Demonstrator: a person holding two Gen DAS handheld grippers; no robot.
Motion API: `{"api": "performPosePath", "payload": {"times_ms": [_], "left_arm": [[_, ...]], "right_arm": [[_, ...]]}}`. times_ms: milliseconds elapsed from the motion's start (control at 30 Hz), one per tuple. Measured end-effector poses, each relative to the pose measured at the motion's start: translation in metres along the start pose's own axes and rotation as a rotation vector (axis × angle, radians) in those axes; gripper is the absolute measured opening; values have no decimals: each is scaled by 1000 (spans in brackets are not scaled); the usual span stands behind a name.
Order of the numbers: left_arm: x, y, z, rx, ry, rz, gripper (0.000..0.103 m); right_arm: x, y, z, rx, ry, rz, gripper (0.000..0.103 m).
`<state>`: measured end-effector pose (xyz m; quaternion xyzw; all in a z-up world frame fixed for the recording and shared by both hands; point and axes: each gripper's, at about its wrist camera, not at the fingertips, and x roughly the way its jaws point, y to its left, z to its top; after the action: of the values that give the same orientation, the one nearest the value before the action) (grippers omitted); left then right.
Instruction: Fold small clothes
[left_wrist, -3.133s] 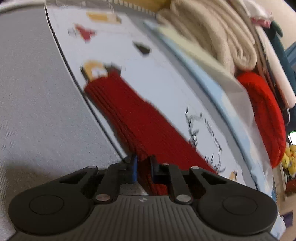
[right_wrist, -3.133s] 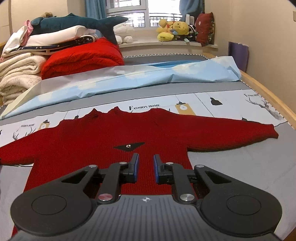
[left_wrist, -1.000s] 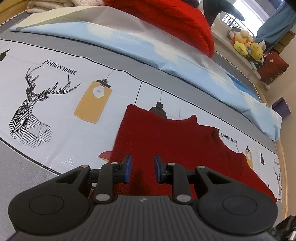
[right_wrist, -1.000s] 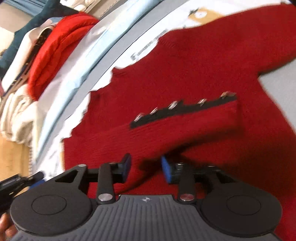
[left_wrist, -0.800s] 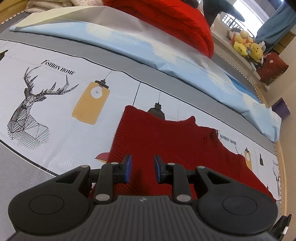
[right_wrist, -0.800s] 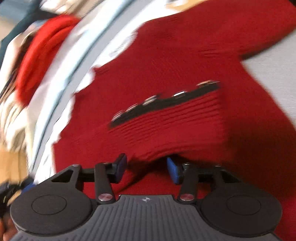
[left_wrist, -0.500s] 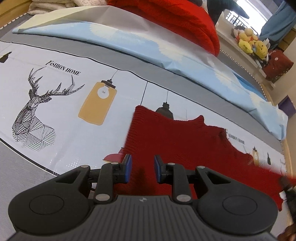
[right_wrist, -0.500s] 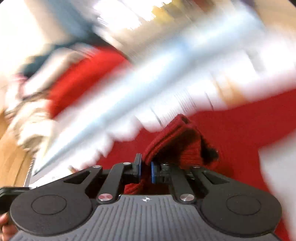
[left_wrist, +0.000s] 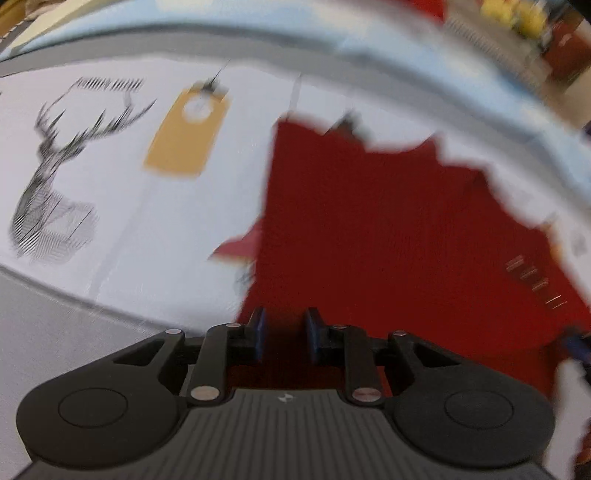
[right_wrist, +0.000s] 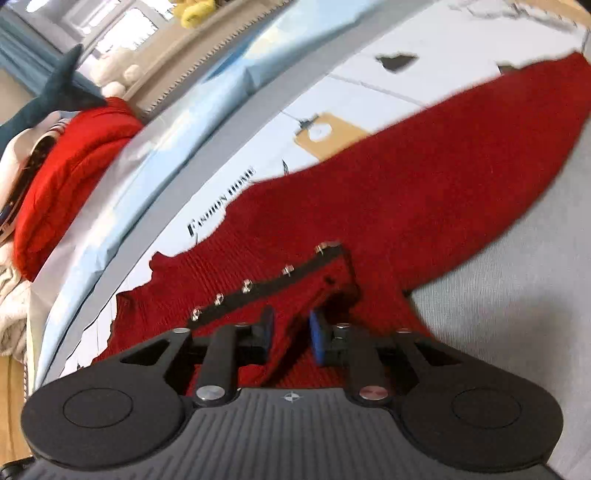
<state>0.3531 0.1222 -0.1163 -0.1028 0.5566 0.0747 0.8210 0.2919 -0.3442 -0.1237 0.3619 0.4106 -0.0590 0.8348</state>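
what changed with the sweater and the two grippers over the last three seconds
The red sweater's left sleeve, spread flat before, now lies folded across the chest. The left gripper let it go and is open. The right gripper, shut on the studded cuff half a second ago, has opened. The other sleeve stayed outstretched.

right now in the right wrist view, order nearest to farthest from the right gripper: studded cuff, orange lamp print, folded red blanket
1. studded cuff, just ahead of the right gripper, on the red sweater.
2. orange lamp print, further ahead, beyond the sweater.
3. folded red blanket, far left, past the blue sheet.
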Motion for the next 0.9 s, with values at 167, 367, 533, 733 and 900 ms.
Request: {"api": "performPosePath", "payload": {"times_ms": [167, 367, 533, 733, 900], "left_arm": [[-21, -11, -1, 30, -84, -55, 25], [-4, -14, -7, 39, -12, -24, 25], [-23, -20, -4, 52, -48, -64, 27], [-47, -36, -1, 114, -118, -85, 31], [-50, -42, -1, 135, -111, -82, 32]], "right_arm": [[13, -16, 3, 63, 58, -109, 26], [2, -12, 11, 19, -14, -45, 29], [4, -31, 12, 37, 64, -109, 30], [-26, -57, 41, 50, -75, -127, 33], [-39, -118, 71, 184, -141, -180, 33]]}}
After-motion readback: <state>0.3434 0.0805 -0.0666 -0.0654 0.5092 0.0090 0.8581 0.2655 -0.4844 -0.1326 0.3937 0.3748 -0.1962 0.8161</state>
